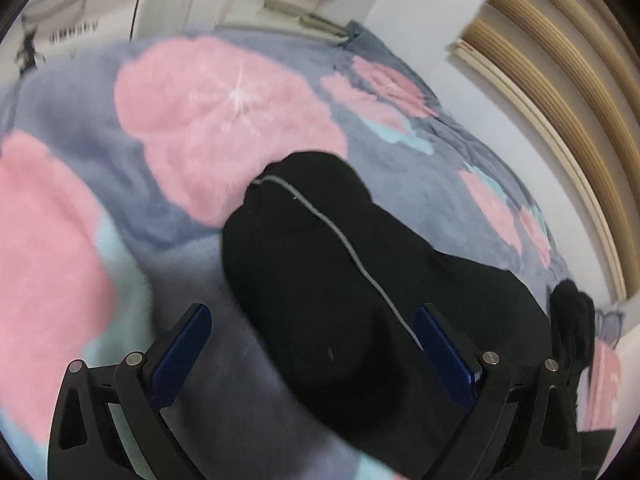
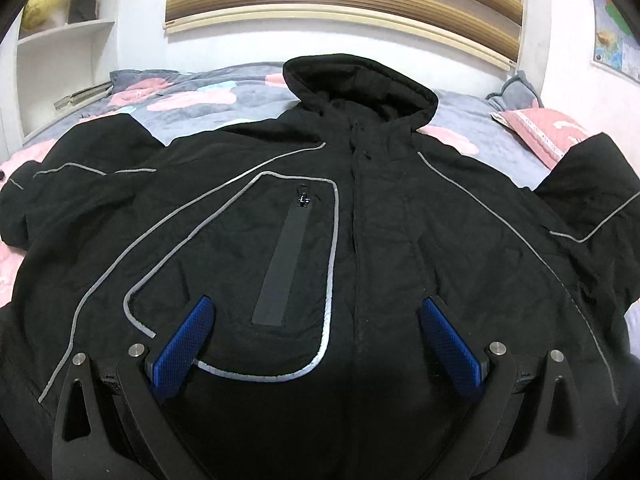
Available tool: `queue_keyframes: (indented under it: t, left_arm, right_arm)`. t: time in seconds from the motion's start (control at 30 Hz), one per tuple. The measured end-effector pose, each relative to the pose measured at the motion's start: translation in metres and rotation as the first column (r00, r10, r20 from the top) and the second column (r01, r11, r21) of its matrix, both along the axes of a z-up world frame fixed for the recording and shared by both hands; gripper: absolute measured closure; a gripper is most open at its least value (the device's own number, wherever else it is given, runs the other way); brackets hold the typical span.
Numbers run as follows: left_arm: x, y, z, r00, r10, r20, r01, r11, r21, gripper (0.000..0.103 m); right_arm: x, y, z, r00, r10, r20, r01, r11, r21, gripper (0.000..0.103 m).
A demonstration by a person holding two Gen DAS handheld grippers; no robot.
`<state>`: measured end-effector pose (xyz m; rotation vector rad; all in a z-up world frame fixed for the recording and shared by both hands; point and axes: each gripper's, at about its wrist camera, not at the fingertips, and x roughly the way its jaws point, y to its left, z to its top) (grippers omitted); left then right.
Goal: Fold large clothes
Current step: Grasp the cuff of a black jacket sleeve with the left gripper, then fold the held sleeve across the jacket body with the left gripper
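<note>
a black hooded jacket lies face up, spread flat on a floral bed ready for folding, the left tongs wide open and empty over 1 sleeve, the right tongs wide open, empty, over its chest.

Grey bedspread with pink flowers, ribbed wooden headboard, white walls, white shelf, wall map
</note>
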<state>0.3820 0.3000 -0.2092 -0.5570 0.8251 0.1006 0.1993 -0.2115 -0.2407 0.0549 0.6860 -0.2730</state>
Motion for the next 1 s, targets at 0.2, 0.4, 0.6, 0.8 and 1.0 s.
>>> queue_keyframes:
  t: [0.2,0.4,0.6,0.8,1.0]
  left_arm:
    - [0.016,-0.004,-0.018,1.0,-0.02,0.006,0.02,1.0,0.006,0.067]
    - [-0.03,-0.016,0.038,0.985,0.041,0.17,-0.068,0.985,0.156,0.084]
    - [-0.012,-0.027,0.025,1.0,0.014,-0.011,-0.01,0.967,0.254,0.085]
    - [-0.05,-0.089,0.096,0.955,-0.208,0.211,0.129,0.933,0.337,0.085]
    - [-0.096,-0.213,0.167,0.761,-0.531,0.372,0.394,0.834,0.386,0.085]
  right_arm:
    - [-0.002,0.0,0.0,1.0,-0.019,0.021,0.019,1.0,-0.007,0.0]
    - [-0.004,0.002,0.001,0.999,-0.024,0.027,0.025,1.0,-0.018,0.0]
    - [-0.004,0.002,0.001,0.999,-0.025,0.026,0.026,0.999,-0.02,0.0]
    - [-0.004,0.002,0.0,0.999,-0.027,0.026,0.028,0.999,-0.021,0.0]
    - [-0.004,0.002,0.0,0.999,-0.026,0.026,0.027,0.999,-0.019,0.0]
